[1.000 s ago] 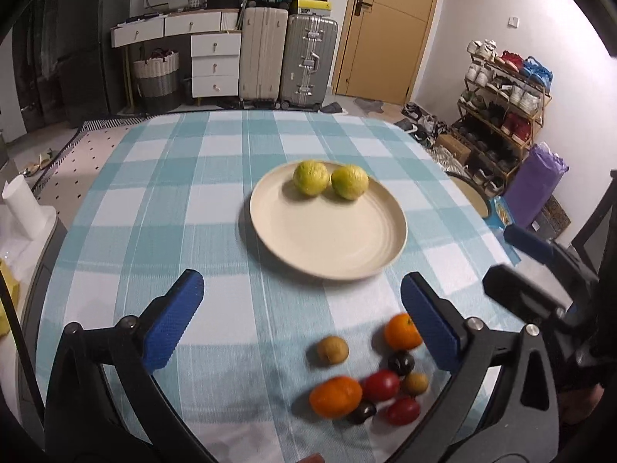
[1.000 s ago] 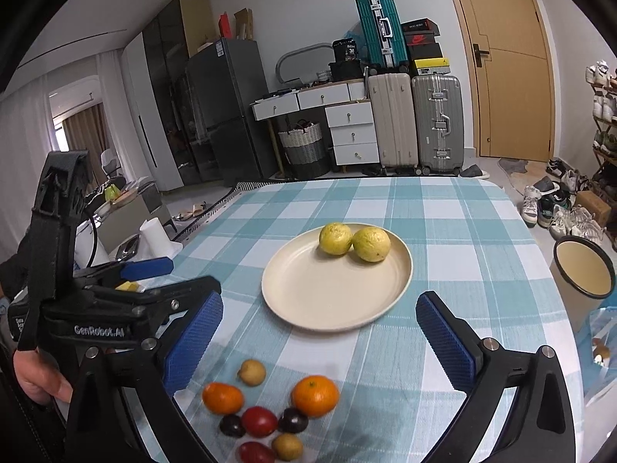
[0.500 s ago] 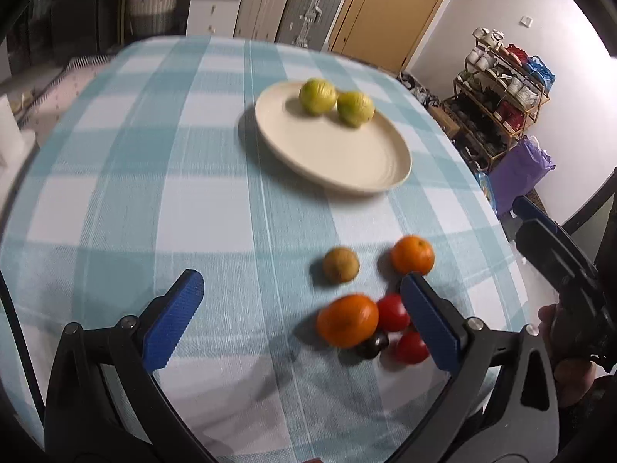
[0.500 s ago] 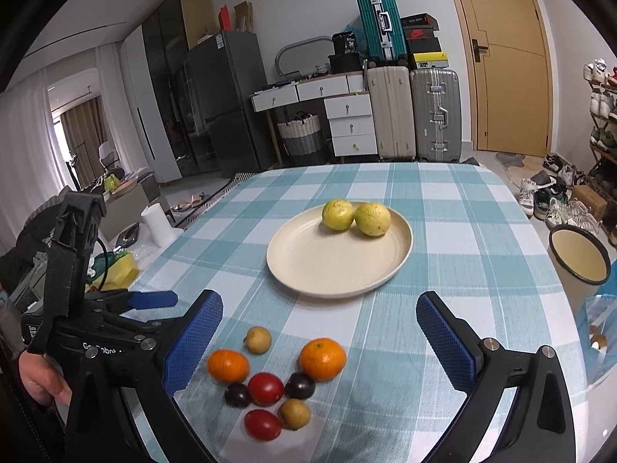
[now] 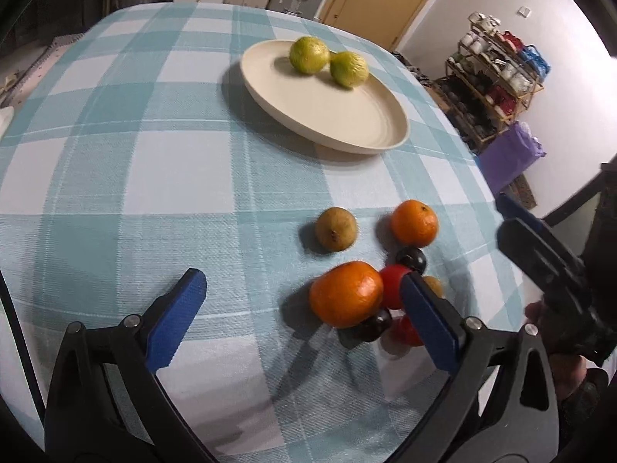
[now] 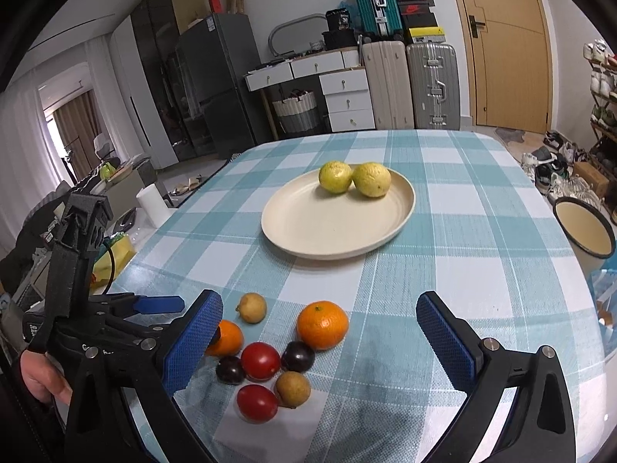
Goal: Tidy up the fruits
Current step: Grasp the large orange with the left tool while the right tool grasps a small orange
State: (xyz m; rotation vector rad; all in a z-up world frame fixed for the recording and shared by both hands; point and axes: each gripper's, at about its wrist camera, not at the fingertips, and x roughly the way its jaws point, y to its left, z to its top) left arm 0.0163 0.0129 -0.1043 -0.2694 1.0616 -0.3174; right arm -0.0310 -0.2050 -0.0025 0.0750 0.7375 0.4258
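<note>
A cream plate holds two yellow-green fruits at its far side. Near the table's front edge lies a cluster of fruit: two oranges, red tomatoes, dark plums and small brown fruits. My left gripper is open and low over the table, just left of the nearer orange. My right gripper is open above the cluster and holds nothing.
The table has a teal and white checked cloth. An enamel basin stands beside the table on the right. A shoe rack, suitcases and drawers stand beyond.
My left gripper has dropped and moved forward toward the fruit cluster, which now looks much larger. My right gripper has moved slightly closer to the cluster.
</note>
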